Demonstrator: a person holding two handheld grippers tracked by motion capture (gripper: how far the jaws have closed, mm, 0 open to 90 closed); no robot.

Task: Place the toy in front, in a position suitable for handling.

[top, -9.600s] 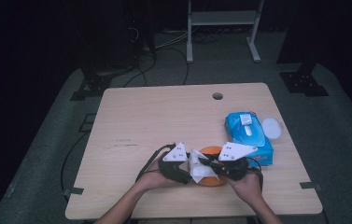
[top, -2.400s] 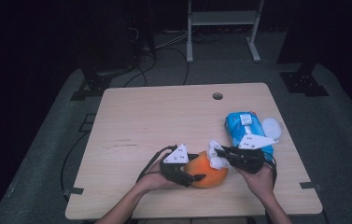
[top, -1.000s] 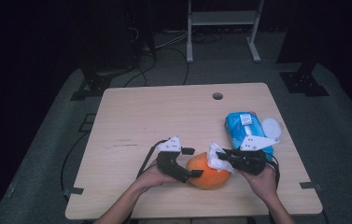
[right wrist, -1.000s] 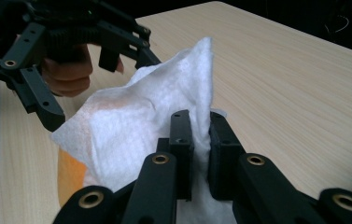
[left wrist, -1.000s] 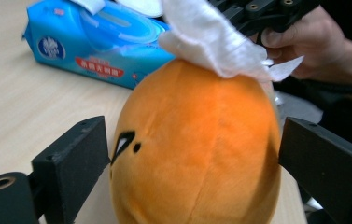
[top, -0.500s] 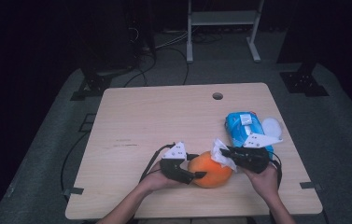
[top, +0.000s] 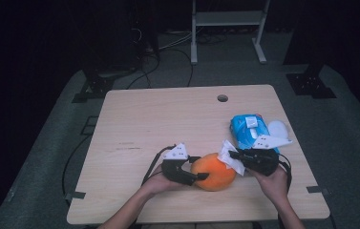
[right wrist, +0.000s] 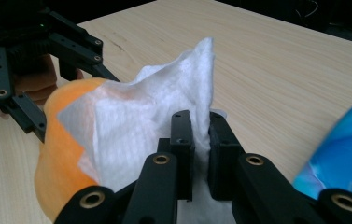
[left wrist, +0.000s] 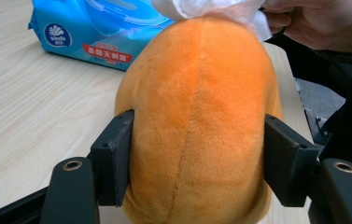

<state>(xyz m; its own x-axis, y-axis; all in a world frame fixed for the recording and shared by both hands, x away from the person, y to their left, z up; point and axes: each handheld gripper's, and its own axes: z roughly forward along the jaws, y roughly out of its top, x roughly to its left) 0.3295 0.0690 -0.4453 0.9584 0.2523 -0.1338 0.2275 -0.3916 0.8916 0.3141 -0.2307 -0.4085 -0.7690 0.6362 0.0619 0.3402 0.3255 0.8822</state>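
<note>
An orange plush toy (top: 214, 171) lies on the wooden table (top: 168, 119) near its front edge. My left gripper (top: 199, 168) has just been closing its jaws around the toy. In the left gripper view both pads (left wrist: 115, 158) press into the plush toy's (left wrist: 197, 107) sides. My right gripper (top: 235, 155) is shut on a white wipe (top: 226, 156), held against the toy's right end. In the right gripper view the wipe (right wrist: 141, 116) is pinched between the jaws of the right gripper (right wrist: 197, 140) and drapes over the toy (right wrist: 57, 168).
A blue pack of wipes (top: 250, 131) lies just behind my right hand, with a white round lid (top: 278, 129) beside it. The table has a small cable hole (top: 222, 98) near its far edge. Dark floor and stands surround the table.
The left gripper's jaws, wide apart a second ago, have closed on the plush toy. The right gripper with the wipe has shifted slightly against the toy.
</note>
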